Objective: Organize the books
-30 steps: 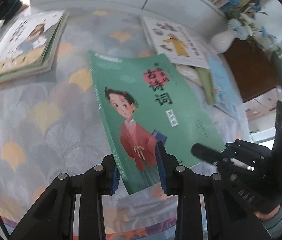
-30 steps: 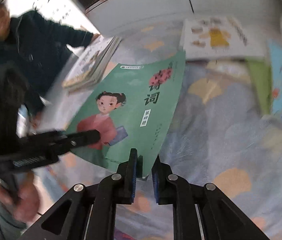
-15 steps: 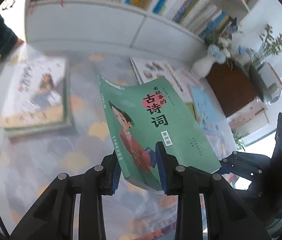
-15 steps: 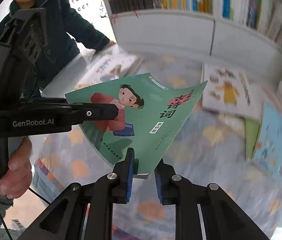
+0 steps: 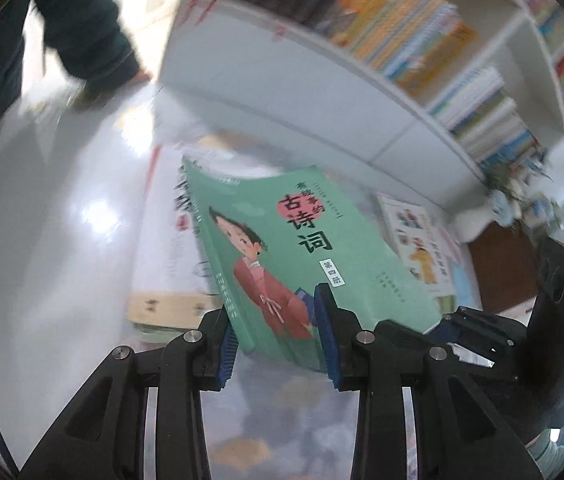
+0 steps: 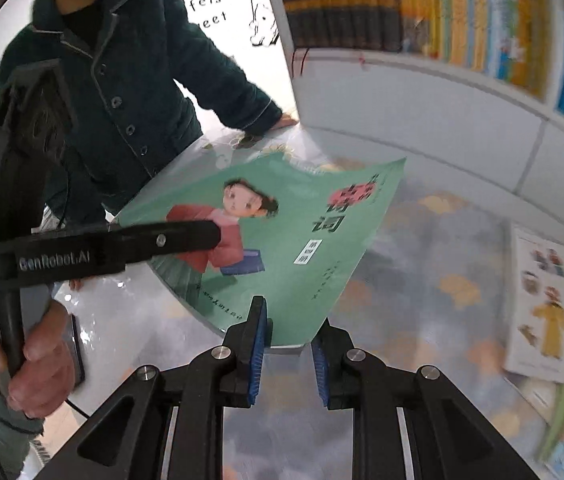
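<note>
A green paperback point(image 5: 302, 240) with a drawn girl in a red robe hangs tilted above the table, carried by both grippers. My left gripper point(image 5: 278, 340) has the spine end between its blue pads, which touch it while the jaws are opening. In the right wrist view the left gripper point(image 6: 210, 236) lies across the cover point(image 6: 302, 220). My right gripper point(image 6: 288, 352) is shut on the book's near corner, and it shows in the left wrist view as the right gripper point(image 5: 452, 320) at the book's right edge. A stack of books point(image 5: 162, 248) lies under the book's left side.
A person in a dark jacket point(image 6: 114, 92) stands at the table's far side with a hand point(image 6: 282, 122) on it. A white picture book point(image 6: 546, 304) and others lie on the patterned tablecloth point(image 6: 422, 280). A full bookshelf point(image 5: 422, 48) runs behind. A white vase point(image 5: 478, 220) stands at the right.
Both grippers have carried the green book up and to the left, from over the middle of the table to above the stack of books. The shelf and the person have come into view.
</note>
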The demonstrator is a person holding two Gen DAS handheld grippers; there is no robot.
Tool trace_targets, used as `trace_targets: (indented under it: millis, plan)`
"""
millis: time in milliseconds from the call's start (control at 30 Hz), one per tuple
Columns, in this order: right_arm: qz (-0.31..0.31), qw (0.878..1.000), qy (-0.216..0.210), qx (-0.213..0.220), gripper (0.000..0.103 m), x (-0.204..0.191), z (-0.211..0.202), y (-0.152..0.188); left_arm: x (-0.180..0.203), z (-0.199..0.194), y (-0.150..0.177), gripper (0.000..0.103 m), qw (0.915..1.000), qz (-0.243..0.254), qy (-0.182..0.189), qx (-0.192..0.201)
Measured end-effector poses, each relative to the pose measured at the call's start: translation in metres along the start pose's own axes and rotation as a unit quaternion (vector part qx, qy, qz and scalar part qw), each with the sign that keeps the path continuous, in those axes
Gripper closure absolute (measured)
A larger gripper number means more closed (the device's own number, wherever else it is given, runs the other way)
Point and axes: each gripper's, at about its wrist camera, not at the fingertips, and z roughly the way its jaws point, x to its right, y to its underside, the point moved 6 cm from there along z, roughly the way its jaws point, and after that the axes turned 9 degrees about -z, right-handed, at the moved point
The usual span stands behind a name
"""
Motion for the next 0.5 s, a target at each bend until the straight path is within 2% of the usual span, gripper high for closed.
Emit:
trace_targets:
  millis: [133, 267, 500]
  plan:
    - [0.024, 0.999, -0.008, -0.03, 0.082, 0.008, 0.043, -0.004, -0.03, 0.025, -0.004, 0.072, 0.999, -0.031, 0.009, -0.03]
    - [0.043, 0.997, -0.018, -0.054, 0.082, 0.012, 0.065, -0.002, -0.045, 0.042, -0.003, 0.072, 0.9979, -0.039, 0.012, -0.051]
    - [0.076, 0.994, -0.015, -0.079, 0.082, 0.018, 0.089, 0.001, -0.067, 0.054, -0.009, 0.072, 0.9952, -0.081, 0.008, -0.055]
